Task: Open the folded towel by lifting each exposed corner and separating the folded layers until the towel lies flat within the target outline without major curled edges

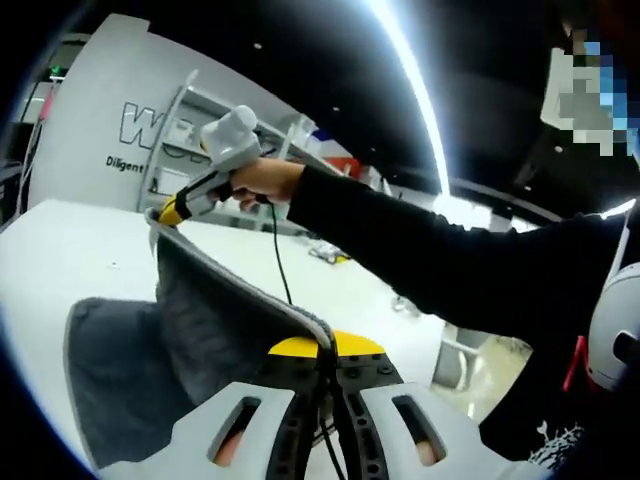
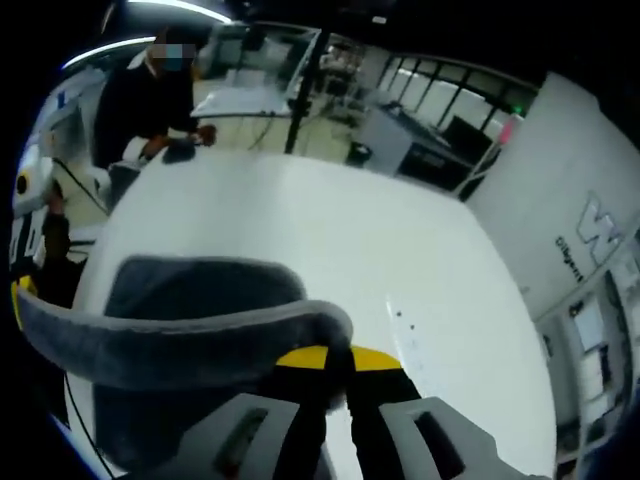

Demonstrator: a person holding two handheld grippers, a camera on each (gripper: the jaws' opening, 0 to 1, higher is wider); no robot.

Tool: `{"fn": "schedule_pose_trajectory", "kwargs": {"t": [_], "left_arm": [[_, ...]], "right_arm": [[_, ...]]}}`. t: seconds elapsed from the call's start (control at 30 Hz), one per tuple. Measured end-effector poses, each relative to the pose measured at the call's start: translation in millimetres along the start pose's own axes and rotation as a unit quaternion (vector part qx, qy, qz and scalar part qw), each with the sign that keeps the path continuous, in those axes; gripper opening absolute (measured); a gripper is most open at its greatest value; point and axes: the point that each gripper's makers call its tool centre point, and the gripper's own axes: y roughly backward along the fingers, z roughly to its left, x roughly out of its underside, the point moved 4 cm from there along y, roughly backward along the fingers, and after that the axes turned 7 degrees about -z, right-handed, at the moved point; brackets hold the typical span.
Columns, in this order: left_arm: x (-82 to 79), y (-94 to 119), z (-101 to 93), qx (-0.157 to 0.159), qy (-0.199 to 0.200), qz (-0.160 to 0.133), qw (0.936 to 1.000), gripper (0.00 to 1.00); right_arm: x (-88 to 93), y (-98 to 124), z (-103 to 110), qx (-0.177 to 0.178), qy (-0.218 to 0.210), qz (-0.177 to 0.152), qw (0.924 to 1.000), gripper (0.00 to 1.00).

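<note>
Halfway-ish, I'd say: my left claw [image 1: 325, 352] and right claw [image 2: 338, 358] each pinch a corner of the grey towel [image 1: 215, 320], its edge stretched taut between them above the white table [image 2: 330, 240]. The rest hangs below, not yet laid flat.

We note pale grey slotted jaws tipped in yellow on our left gripper [image 1: 325, 352] and right gripper [image 2: 340, 362], with dark screw-studded hardware between them. Beyond the left gripper's jaws, our black long sleeve [image 1: 430, 265] trails a thin black cable [image 1: 279, 255] below its grey-and-yellow handle.
</note>
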Motion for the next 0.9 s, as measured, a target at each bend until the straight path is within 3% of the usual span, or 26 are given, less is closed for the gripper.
{"fn": "schedule_pose_trajectory", "kwargs": {"t": [0.57,0.9], "left_arm": [[-5.1,3.2,-2.3,0.036,-0.019,-0.003,0.9992,0.00],[-0.9,5.9,-5.4,0.063,-0.028,0.003,0.9976,0.00]], "right_arm": [[29.8,42.1,-11.4,0.030,-0.017,-0.001,0.9994,0.01],[58.1,70.0,-18.6,0.048,-0.034,-0.001,0.9982,0.01]]}}
